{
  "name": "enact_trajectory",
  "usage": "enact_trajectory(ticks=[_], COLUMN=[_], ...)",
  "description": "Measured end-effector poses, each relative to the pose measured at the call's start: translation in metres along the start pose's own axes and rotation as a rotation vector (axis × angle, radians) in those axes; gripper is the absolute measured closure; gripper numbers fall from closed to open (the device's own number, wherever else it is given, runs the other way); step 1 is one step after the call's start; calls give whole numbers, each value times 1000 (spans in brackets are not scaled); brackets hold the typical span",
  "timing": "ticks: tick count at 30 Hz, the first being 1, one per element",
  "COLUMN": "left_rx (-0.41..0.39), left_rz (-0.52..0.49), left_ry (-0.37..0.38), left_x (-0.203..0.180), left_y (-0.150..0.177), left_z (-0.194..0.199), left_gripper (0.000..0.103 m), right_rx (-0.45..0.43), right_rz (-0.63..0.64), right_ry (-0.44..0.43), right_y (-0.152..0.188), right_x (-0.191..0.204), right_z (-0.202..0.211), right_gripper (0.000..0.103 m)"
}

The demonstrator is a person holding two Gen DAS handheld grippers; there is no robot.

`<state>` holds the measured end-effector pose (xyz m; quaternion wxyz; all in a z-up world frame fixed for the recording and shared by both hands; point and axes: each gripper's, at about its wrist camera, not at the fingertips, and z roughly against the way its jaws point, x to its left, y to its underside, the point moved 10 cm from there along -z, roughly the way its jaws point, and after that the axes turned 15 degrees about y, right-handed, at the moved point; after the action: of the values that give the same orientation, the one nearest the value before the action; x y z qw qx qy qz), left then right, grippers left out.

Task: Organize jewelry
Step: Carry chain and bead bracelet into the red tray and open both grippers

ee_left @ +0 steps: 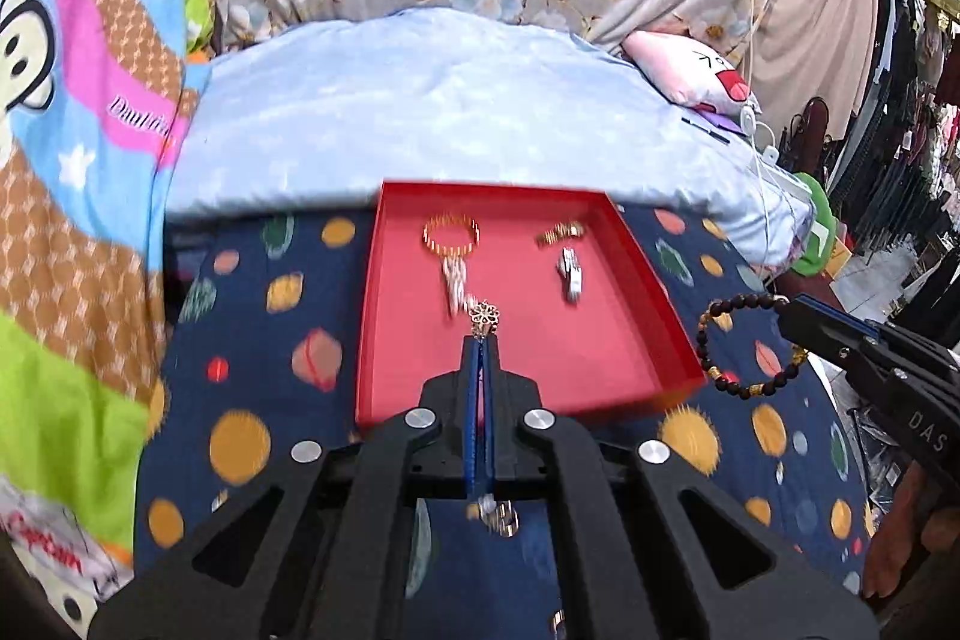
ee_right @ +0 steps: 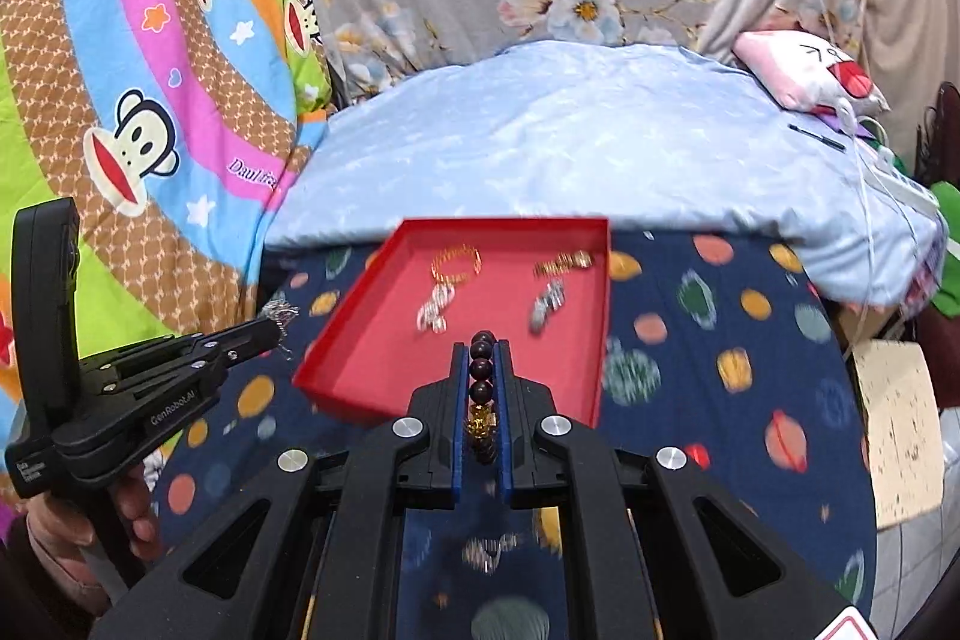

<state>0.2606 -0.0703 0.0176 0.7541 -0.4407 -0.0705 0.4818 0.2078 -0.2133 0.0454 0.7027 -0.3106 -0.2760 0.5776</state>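
Note:
A red tray (ee_left: pixel 540 358) lies on the planet-print cloth and holds a gold bracelet (ee_left: pixel 451 235), a silver piece (ee_left: pixel 456 287), a gold item (ee_left: pixel 561 232) and a silver item (ee_left: pixel 570 274). My left gripper (ee_left: pixel 480 343) is shut on a thin chain with a flower charm (ee_left: pixel 483 319), held above the tray's near edge. My right gripper (ee_right: pixel 483 346) is shut on a dark bead bracelet (ee_right: pixel 482 370) with gold beads, also over the red tray (ee_right: pixel 384 358). In the left wrist view, that bead bracelet (ee_left: pixel 750 346) hangs from the right gripper (ee_left: pixel 787 309) beside the tray's right rim.
A dark blue planet-print cloth (ee_left: pixel 270 340) covers the surface. Behind the tray lies a light blue quilt (ee_left: pixel 420 118), with a pink cushion (ee_left: pixel 696 70) at the back right. Cartoon and floral fabrics hang behind. A cardboard box (ee_right: pixel 900 424) stands at the right.

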Motion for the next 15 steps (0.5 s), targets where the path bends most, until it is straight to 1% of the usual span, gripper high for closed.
enact_trajectory(ticks=[7, 11, 15], left_rx=[-4, 9, 32], left_rz=[2, 7, 4], left_ry=[-17, -18, -26], left_x=[15, 21, 27], left_y=[-31, -37, -36], left_z=[-35, -54, -74], left_gripper=[103, 103, 103], right_rx=[8, 28, 58], right_rz=[21, 16, 21], right_ry=[1, 7, 14], right_y=[-27, -33, -31], right_x=[13, 13, 13], right_z=[-41, -65, -87], right_gripper=[96, 96, 96])
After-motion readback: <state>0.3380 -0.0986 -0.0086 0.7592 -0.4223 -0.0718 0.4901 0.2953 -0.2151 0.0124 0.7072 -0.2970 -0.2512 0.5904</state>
